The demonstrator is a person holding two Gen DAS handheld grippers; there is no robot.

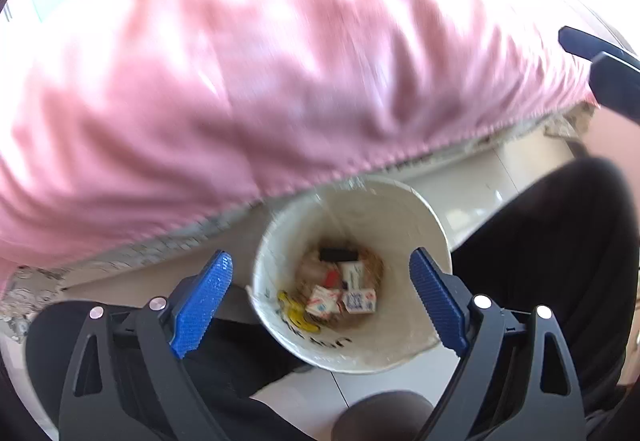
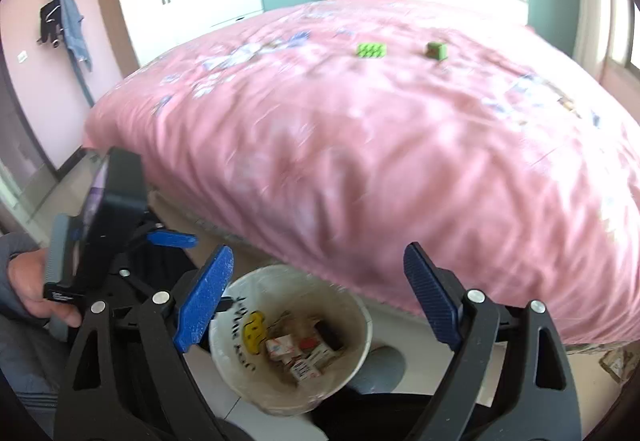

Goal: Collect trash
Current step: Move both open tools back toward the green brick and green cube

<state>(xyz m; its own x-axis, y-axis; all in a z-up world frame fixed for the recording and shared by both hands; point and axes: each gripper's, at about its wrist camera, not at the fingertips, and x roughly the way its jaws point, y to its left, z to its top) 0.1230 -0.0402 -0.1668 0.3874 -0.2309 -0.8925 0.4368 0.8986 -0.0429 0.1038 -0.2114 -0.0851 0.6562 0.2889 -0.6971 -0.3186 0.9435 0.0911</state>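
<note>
Right gripper (image 2: 318, 297) wide, nothing between jaws; left gripper (image 1: 320, 293) likewise spread and empty. We hold both above white bucket (image 2: 362, 325) on floor by bed edge, so drops fall straight in. Small cartons (image 2: 306, 355) lie in bucket bottom. Two green pieces (image 2: 372, 51) sit on pink quilt (image 2: 400, 161), well apart from bucket; likely next trash. Empty jaws suit next pickup.

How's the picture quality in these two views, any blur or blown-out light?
Left wrist view: the pink bedspread is smeared by motion blur, and the top of the frame is blown out white; the white bucket is also soft. Right wrist view: exposure is even, the bedspread is blurred nearer the camera, yet the two green items stay recognisable. Both views bend strongly at the edges.
</note>
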